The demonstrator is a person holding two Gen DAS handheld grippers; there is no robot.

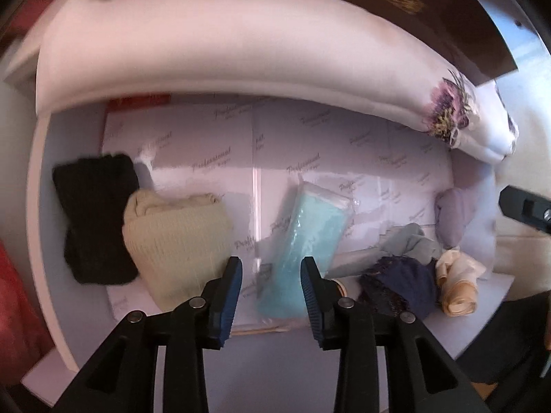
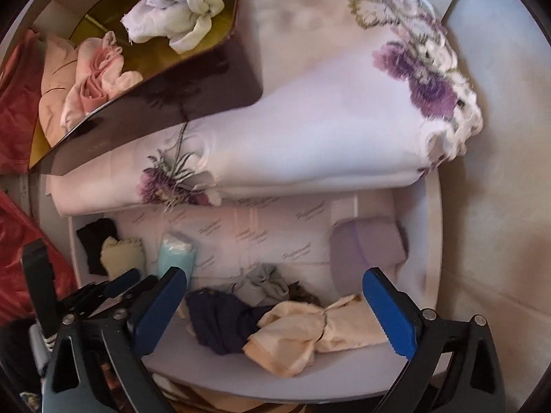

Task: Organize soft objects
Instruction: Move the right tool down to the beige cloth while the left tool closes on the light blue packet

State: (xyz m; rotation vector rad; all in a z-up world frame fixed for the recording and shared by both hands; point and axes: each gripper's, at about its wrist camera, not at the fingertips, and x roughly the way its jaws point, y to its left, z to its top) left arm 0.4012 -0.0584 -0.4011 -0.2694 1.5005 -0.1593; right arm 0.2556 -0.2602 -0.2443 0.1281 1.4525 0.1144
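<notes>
Both hand-held grippers (image 1: pixel 271 275) (image 2: pixel 275 304) hang open, empty, over a white paper-lined drawer (image 1: pixel 378 158), seemingly.

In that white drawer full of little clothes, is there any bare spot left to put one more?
Yes: the lined middle, between the turquoise packet and the folded lilac cloth. The front right is crowded by the navy piece, cream piece and grey piece.

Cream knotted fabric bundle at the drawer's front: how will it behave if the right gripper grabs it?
The cream knotted fabric bundle is probably floppy: thin, creased cloth cinched at the middle, so the loose ends would likely droop. It looks light. It touches the dark navy crumpled cloth, which may drag along. The right gripper stands wide open above it.
</notes>
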